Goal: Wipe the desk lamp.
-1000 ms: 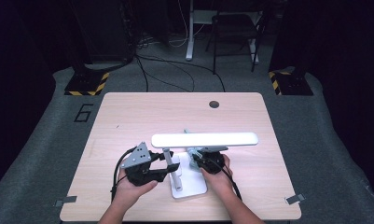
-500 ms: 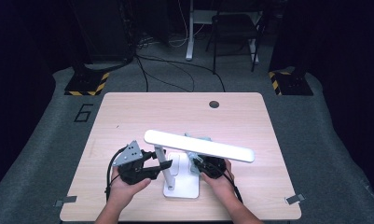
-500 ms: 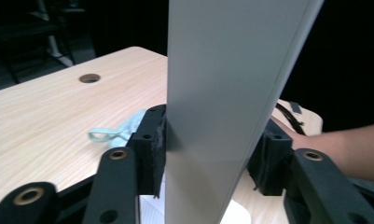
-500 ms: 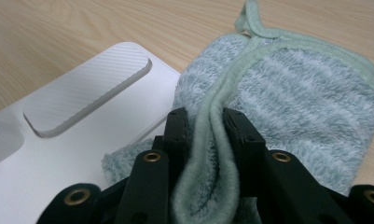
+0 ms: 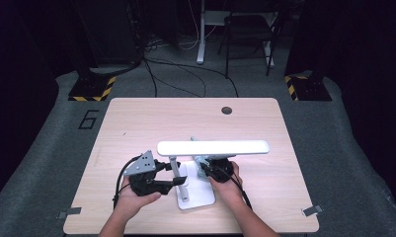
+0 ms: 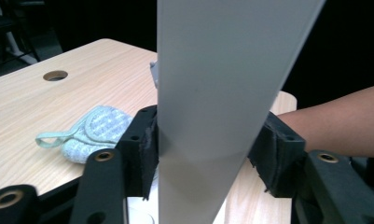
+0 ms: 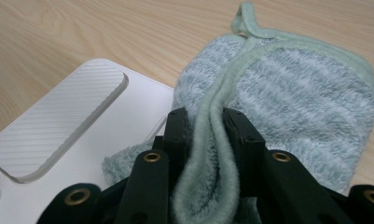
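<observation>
Desk lamp: white, upright, its bar level, stem between left gripper jaws.
Cloth: pale green terry, folded, pinched by right gripper.

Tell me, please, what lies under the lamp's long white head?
Under the lamp head I see the pale green cloth, the right gripper and the white base; the head covers part of the cloth.

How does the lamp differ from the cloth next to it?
The lamp is white, hard and smooth, standing upright on its base; the cloth is pale green, fluffy and crumpled, lying partly on the table. The left gripper straddles the lamp; the right gripper pinches the cloth. Both sit near the table's front edge.
</observation>
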`<state>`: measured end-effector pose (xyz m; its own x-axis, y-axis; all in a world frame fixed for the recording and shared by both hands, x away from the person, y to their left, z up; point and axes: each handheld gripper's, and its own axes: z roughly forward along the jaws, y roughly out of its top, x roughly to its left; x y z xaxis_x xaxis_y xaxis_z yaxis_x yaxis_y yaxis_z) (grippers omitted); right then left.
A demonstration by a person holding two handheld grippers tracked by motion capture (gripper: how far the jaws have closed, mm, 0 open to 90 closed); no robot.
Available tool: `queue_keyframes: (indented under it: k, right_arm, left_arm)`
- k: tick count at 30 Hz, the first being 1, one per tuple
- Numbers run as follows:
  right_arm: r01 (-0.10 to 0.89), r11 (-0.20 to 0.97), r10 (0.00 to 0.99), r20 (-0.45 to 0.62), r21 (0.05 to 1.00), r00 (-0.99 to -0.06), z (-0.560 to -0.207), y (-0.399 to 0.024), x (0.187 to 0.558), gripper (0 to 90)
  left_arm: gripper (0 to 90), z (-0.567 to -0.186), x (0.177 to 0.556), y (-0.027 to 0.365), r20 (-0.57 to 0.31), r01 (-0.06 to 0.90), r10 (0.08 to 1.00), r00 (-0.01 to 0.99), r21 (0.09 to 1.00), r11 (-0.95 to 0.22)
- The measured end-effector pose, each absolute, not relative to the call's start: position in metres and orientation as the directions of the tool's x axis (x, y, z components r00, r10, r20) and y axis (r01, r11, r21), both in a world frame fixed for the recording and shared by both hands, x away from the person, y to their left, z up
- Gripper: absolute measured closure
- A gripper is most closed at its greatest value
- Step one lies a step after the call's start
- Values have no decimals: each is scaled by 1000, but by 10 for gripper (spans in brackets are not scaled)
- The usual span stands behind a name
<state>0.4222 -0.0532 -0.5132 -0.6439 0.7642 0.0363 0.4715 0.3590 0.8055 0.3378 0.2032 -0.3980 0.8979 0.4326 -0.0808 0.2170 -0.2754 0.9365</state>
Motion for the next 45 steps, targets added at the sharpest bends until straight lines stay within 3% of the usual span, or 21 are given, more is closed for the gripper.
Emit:
queue_keyframes:
  k: [15,27,45]
  right_arm:
    - [519,336,816,32,786,-577,-518,-75,430,718]
    - [522,340,789,65,782,-611,-519,-77,423,749]
    - [488,417,740,25,767,-672,-517,-97,345,742]
  left_arm:
    - [527,-398,330,199,-41,198,472,880,937,-287]
    - [533,-399,326,194,-25,191,510,860,942,-275]
    - [535,-400,322,191,-15,192,545,838,944,-269]
